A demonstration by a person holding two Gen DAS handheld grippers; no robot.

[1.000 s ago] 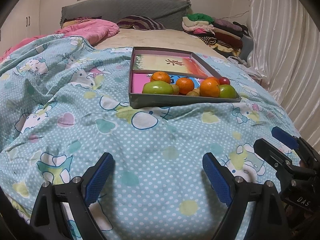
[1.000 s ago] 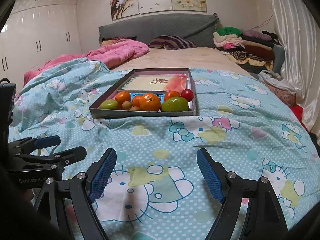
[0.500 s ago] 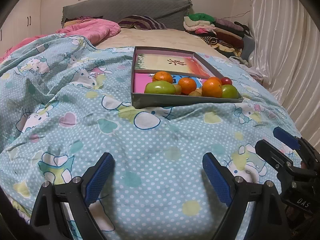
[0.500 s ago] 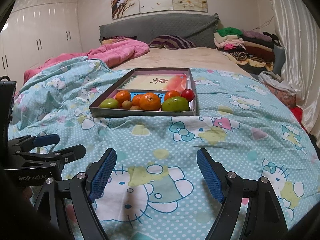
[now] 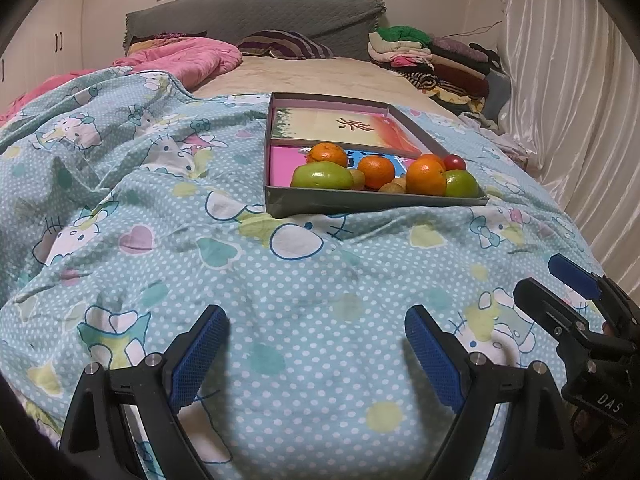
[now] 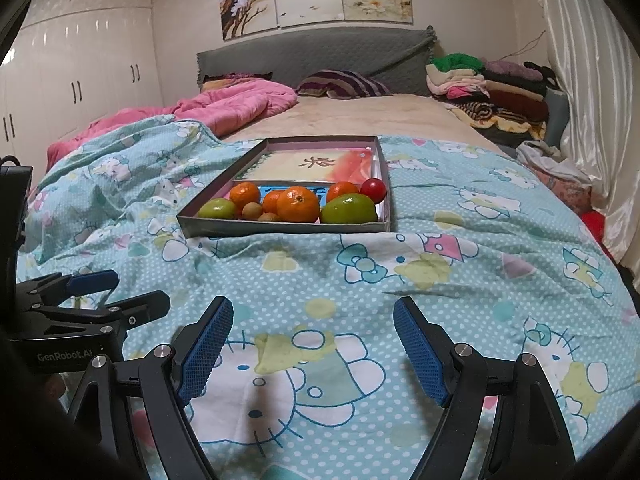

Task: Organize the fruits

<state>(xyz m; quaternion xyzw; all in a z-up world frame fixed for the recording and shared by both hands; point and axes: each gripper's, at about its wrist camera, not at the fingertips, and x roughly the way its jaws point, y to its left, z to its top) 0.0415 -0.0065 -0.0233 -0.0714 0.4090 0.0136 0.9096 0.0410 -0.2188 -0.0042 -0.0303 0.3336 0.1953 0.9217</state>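
Nothing has shifted: left gripper [image 5: 316,344] and right gripper [image 6: 314,340] stay wide open, empty, short of the fruit tray [image 5: 376,200].

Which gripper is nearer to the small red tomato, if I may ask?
Right, slightly. The right gripper faces the red tomato almost straight ahead; the left gripper sits further left, both short of the tray.

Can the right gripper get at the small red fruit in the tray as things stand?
Probably yes. The right gripper is open and empty, only bare quilt lies between it and the tray, and the red fruit sits exposed at the tray's right side, behind a green fruit.
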